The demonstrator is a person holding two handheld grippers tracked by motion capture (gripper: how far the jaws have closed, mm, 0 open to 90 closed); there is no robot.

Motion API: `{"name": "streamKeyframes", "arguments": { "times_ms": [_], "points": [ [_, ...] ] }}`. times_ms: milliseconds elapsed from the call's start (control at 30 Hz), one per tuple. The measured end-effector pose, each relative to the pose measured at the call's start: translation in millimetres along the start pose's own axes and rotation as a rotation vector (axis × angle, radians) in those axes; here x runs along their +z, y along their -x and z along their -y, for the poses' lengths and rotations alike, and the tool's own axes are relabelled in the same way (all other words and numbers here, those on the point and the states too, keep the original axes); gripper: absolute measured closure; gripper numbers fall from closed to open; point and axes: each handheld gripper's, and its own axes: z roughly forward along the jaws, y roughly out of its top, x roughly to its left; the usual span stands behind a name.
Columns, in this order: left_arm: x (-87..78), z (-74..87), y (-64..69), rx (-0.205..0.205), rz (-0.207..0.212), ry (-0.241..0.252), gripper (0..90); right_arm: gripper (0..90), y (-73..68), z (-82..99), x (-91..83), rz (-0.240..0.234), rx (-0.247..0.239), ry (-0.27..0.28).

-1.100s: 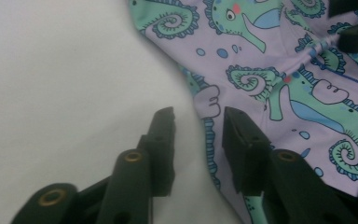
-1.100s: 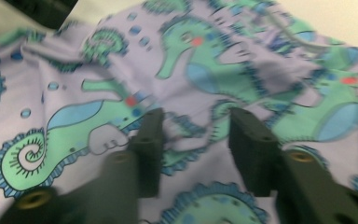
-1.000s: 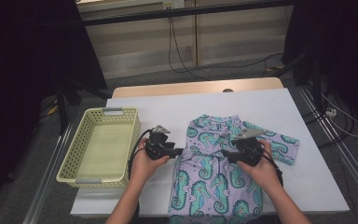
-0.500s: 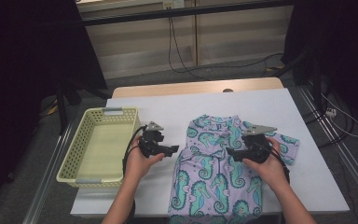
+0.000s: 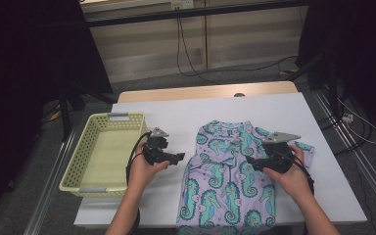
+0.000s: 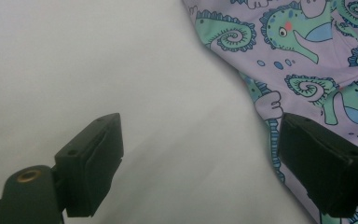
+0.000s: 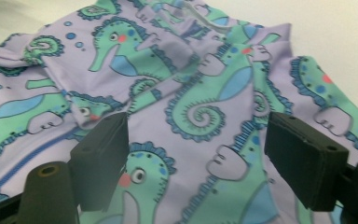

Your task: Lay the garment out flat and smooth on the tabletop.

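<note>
Nearest, low in the high view: left gripper (image 5: 180, 157) at lower centre-left, jaws spread wide over bare white table (image 5: 176, 110), nothing between them. In the left gripper view, just been opening, with the garment's edge lying at the right jaw, apart from the pads.

Right gripper (image 5: 252, 164) at lower right of centre, hovering over the cloth, jaws likewise wide and just been opening; in the right gripper view, printed fabric below and between the jaws, none pinched.

Seahorse-print garment (image 5: 230, 176) spread flat from the bottom edge up to mid-frame, right of centre, one sleeve poking out at right beside the hand; lower hem apparently hanging over the near table edge.

Likely trouble: a pinch on one layer only, letting a fold go crooked; a drag toward the near edge, sliding the whole piece off; rumpled cloth near the collar bunching under a jaw.

Farther left: yellow basket (image 5: 81, 161), empty, well apart from the garment, left hand between the two. Beyond: cables on the floor, out of the way.
</note>
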Motion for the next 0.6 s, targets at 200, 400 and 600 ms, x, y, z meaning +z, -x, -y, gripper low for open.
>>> {"name": "streamKeyframes", "arguments": {
  "times_ms": [200,400,600],
  "points": [
    [-3.4,1.2,-1.3,0.008,-0.005,-0.004,14.3,22.4,4.4,3.0,-5.7,0.004,0.002,0.001],
    [-5.3,-0.1,-2.6,0.003,-0.004,0.005,13.7,22.4,11.1,9.2,-11.3,0.023,0.013,0.000],
    [-6.0,-0.8,-3.2,0.013,0.000,0.002,13.3,22.3,21.2,10.5,-14.3,0.036,0.045,0.016]
  ]
}}
